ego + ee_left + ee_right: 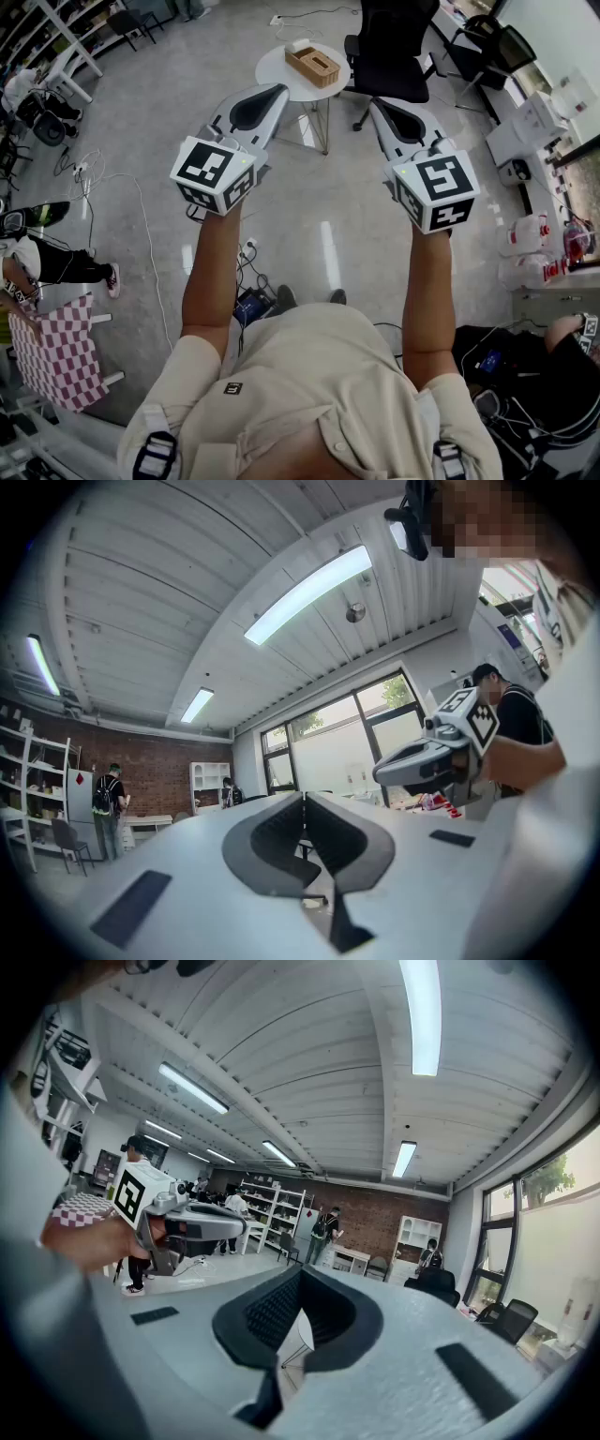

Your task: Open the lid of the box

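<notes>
Left gripper (277, 92): jaws together, nothing between them. Right gripper (377, 103): the same. Both are held in the air, well short of the box (312, 66), which sits far ahead on a small round counter (272, 67), lid apparently down.

Probable faults:
- Reaching the lid with the jaws together would push the box instead of gripping it.
- An unbraced box may slide toward the counter edge.
- The chair (389, 47), just right of the counter, may obstruct the right gripper.
</notes>
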Demonstrator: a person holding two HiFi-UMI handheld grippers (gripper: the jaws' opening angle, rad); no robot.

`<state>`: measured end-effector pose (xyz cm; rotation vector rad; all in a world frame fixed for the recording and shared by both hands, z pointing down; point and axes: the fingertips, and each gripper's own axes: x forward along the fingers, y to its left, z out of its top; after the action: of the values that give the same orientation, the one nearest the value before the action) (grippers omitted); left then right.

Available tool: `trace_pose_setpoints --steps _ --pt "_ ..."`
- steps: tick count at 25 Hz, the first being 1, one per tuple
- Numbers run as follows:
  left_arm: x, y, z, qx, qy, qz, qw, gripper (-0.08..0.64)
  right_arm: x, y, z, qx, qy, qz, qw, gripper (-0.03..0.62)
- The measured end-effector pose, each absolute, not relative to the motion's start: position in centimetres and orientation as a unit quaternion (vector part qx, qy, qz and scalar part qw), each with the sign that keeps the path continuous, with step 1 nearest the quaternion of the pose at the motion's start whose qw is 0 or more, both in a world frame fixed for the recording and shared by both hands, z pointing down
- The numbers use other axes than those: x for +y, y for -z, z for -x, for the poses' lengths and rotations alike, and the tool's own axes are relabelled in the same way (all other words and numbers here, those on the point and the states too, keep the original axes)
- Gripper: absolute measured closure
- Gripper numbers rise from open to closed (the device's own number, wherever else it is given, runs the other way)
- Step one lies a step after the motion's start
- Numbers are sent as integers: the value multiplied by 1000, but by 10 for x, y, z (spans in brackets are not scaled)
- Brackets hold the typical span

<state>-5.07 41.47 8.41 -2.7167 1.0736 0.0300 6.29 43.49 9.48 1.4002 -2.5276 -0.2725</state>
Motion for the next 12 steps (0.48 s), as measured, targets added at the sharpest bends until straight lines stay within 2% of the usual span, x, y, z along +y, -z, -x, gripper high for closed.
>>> trace_pose_setpoints --steps 12 --pt "401 -84 77 352 -14 930 106 549 423 -95 -35 -858 90 -491 123 601"
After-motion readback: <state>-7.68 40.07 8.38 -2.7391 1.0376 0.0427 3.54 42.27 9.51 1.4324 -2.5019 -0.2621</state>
